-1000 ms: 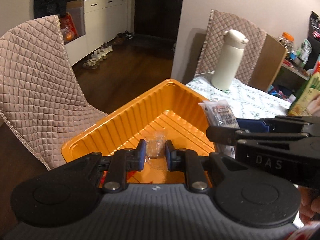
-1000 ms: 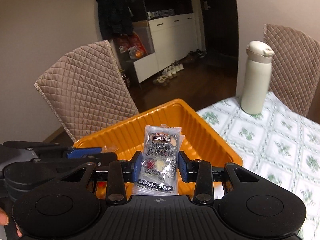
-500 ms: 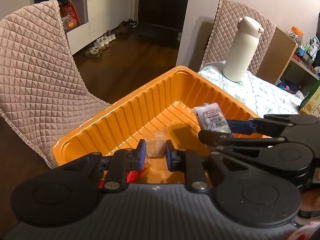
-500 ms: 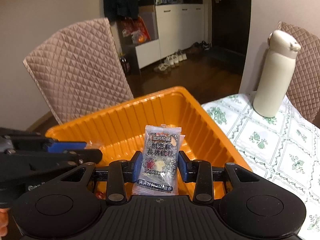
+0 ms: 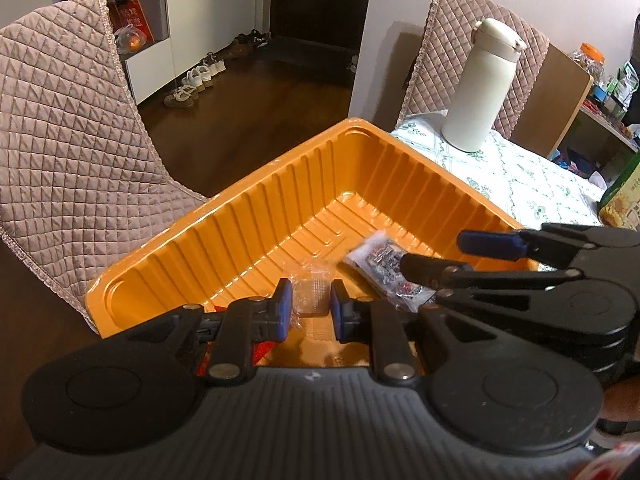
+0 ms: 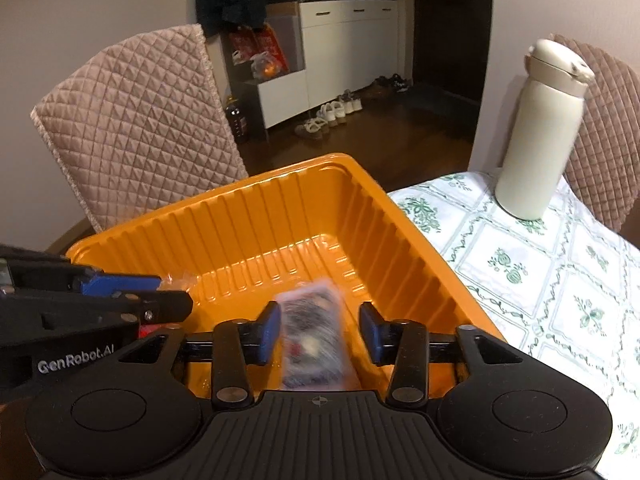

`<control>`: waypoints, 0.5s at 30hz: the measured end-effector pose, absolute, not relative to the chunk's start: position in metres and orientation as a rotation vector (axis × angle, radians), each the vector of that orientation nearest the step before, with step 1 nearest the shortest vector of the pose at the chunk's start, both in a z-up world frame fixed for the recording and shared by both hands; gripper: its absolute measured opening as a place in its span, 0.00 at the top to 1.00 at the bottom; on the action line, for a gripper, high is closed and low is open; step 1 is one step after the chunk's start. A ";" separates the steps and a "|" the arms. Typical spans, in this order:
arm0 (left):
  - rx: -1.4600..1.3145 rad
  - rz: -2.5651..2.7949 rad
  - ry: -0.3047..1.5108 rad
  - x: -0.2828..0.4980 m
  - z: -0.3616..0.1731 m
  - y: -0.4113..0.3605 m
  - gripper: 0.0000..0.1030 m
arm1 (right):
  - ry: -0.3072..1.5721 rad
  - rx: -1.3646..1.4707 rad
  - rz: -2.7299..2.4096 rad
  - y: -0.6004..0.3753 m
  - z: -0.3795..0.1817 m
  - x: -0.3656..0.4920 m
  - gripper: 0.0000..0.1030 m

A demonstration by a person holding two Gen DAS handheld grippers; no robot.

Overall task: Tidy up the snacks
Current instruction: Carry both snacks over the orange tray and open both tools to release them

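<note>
An orange ribbed tray point(image 5: 248, 208) sits at the table's corner, also seen in the right wrist view point(image 6: 256, 232). My left gripper point(image 5: 308, 304) is low over the tray floor, shut on a small clear snack packet point(image 5: 310, 294). My right gripper point(image 6: 320, 332) hangs over the tray beside it, and its jaws are opening. A silver nut packet point(image 6: 316, 320) lies blurred between the blue pads with a gap on each side. In the left wrist view the same nut packet point(image 5: 384, 264) tilts down onto the tray floor under the right gripper point(image 5: 434, 250).
A white bottle point(image 6: 536, 140) stands on the green-patterned tablecloth point(image 6: 560, 280) to the right of the tray. Quilted chairs point(image 5: 60, 140) stand behind and to the left. A green snack bag point(image 5: 624, 196) is at the far right. Something red point(image 5: 266, 349) lies in the tray's near corner.
Both grippers sank toward the tray. The right jaws spread and the nut packet slipped loose and dropped lower. The left gripper kept its hold on the clear packet.
</note>
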State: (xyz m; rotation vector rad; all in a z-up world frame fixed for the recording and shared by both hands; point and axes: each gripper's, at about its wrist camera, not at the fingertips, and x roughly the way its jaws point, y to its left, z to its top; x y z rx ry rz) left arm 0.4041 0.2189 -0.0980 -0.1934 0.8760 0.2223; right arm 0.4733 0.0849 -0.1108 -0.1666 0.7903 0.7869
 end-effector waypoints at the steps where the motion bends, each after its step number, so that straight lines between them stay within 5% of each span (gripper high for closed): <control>1: -0.192 0.220 0.877 0.404 -0.098 0.218 0.82 | 0.784 -0.163 0.786 0.083 -0.110 0.473 0.49; 15: -0.203 0.184 0.845 0.401 -0.090 0.211 0.82 | 0.760 -0.110 0.773 0.057 -0.092 0.463 0.48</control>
